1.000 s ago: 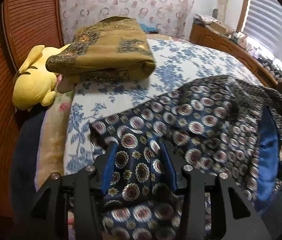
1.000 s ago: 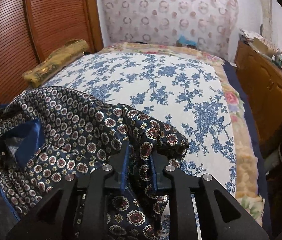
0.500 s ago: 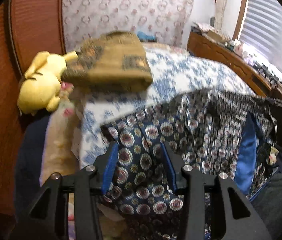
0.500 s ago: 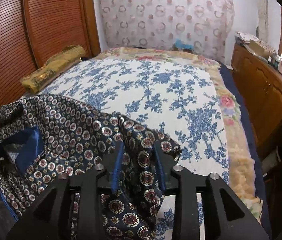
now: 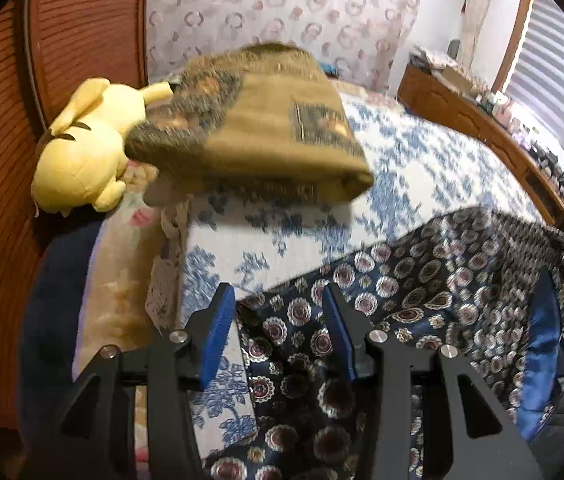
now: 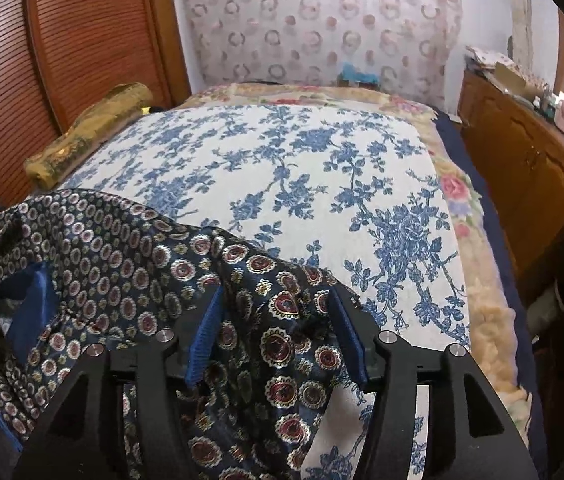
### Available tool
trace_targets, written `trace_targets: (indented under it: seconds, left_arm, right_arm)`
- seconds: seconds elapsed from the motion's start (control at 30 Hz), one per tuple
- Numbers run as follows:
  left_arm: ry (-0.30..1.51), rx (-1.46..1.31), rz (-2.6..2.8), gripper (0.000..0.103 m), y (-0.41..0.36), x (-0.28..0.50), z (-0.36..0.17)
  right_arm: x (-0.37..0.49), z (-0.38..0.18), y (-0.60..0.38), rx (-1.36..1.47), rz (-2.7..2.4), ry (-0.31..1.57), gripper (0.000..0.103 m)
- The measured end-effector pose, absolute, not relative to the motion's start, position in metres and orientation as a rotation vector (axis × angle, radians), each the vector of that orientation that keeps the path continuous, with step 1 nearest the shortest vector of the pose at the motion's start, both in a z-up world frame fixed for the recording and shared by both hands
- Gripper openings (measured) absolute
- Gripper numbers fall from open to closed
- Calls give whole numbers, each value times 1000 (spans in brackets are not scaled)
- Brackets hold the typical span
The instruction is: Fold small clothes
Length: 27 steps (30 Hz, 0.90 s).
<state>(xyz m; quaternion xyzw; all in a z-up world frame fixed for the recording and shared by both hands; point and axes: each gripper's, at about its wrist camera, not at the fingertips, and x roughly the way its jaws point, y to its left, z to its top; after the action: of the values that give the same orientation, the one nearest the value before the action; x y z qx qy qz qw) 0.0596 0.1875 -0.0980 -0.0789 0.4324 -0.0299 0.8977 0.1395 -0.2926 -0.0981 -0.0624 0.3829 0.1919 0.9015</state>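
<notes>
Garment edge between parted claws

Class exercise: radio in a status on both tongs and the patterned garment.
Left tongs open over garment edge. Right tongs just opening, cloth loose between. Patterned garment spread on bed. Nothing blocking.

Bed middle and far end: bare floral cover, free passage. Near edge covered by patterned garment, draped over edge. Left edge blocked by folded olive cloth, with yellow plush toy just beside it against slatted wooden panel. Right edge: narrow gap, then wooden cabinet with cluttered top. Far end closed by patterned curtain.
</notes>
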Motion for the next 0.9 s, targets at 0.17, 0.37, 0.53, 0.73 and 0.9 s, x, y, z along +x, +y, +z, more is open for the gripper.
trace_targets:
  seconds: [0.17,0.37,0.53,0.73,0.9]
  left_arm:
    - [914,-138,-56,45,183,58,-109]
    - [907,-93,-43,45,177,59,-109]
    - [884,-135,-115,25,182,58,-109]
    - [885,-91,-121,3,173,58,-108]
    - [833,-69,-131,1,160,48,-93]
  right_arm:
    - [145,-106,-293,-127,396,817,62]
    - [152,-115,-290,-128,390,845,64]
    - [153,-116,-286,-135,414,848,63]
    - [151,-117,-282,-171,415,845,34]
    - [143,-117,-279,-168,455,836,5]
